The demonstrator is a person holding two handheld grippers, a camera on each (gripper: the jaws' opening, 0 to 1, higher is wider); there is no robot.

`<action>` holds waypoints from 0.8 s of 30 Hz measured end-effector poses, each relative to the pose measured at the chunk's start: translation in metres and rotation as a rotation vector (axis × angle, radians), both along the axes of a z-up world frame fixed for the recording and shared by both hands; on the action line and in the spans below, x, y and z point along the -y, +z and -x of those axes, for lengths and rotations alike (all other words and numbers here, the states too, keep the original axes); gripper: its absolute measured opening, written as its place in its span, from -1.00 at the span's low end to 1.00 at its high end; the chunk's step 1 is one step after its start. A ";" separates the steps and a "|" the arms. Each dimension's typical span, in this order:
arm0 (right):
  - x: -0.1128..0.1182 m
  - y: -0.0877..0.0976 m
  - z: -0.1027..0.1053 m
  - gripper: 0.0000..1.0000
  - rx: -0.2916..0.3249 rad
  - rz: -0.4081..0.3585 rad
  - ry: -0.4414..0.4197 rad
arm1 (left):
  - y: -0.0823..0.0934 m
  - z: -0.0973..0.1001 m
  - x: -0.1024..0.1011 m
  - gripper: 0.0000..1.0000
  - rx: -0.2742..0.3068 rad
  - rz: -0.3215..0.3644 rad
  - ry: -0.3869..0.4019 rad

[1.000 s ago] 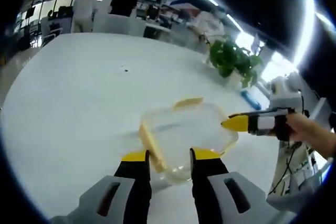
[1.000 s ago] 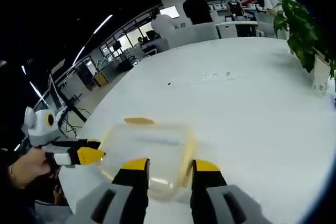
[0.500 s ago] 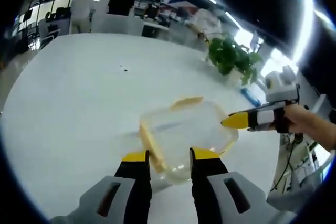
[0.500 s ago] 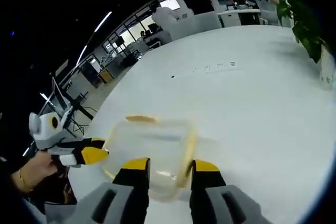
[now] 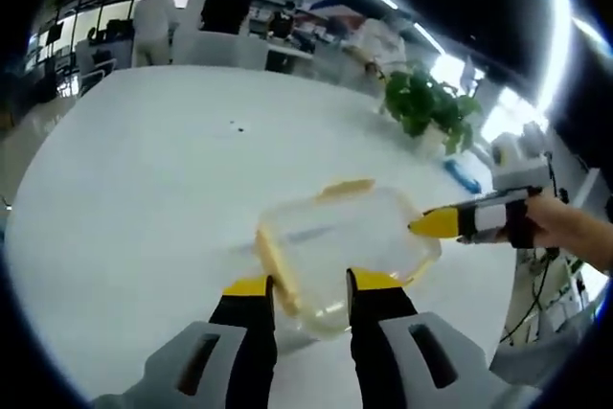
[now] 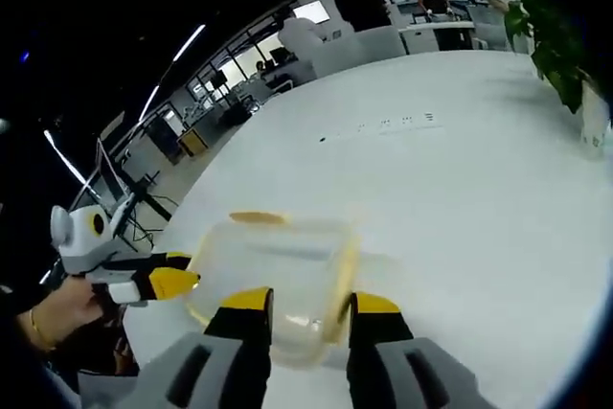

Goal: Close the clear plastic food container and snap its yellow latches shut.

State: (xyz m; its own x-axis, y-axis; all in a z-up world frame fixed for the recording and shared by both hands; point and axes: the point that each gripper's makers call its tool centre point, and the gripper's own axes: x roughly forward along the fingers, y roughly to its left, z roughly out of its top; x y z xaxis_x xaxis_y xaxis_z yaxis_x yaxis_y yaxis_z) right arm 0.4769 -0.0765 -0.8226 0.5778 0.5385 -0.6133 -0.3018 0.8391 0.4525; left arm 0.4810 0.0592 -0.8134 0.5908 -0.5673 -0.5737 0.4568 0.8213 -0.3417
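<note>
Clear plastic, edged in yellow, the food container sits on the white table directly ahead of both grippers, one on each of two opposite sides. In the left gripper view the left gripper has its jaws parted and empty, straddling the container's near rim, with a yellow latch just off the inner edge of one jaw tip. The right gripper comes in from the far side, its yellow tip touching or just beside the opposite rim; whether its jaws are parted is clearer in the right gripper view, where they stand apart with the container's edge between them and nothing clamped. Another latch lies flared outward on the far rim, so it looks unlatched. The lid appears to rest on the box, though how fully it is seated is hard to tell. The left gripper seems nearest the side latch, the right gripper nearest the one by its own jaws.
</note>
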 end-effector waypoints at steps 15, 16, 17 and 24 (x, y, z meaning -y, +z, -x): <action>-0.012 0.000 0.013 -0.44 0.010 -0.003 -0.010 | 0.000 0.013 -0.011 -0.46 0.012 -0.014 -0.006; -0.013 0.000 0.014 -0.43 0.012 -0.003 -0.009 | 0.000 0.014 -0.012 -0.46 0.012 -0.015 -0.006; -0.014 0.000 0.015 -0.43 0.013 -0.004 -0.007 | -0.001 0.016 -0.014 -0.46 0.013 -0.017 -0.005; -0.018 0.000 0.021 -0.42 0.028 -0.003 -0.006 | 0.000 0.019 -0.016 -0.47 0.035 -0.039 -0.005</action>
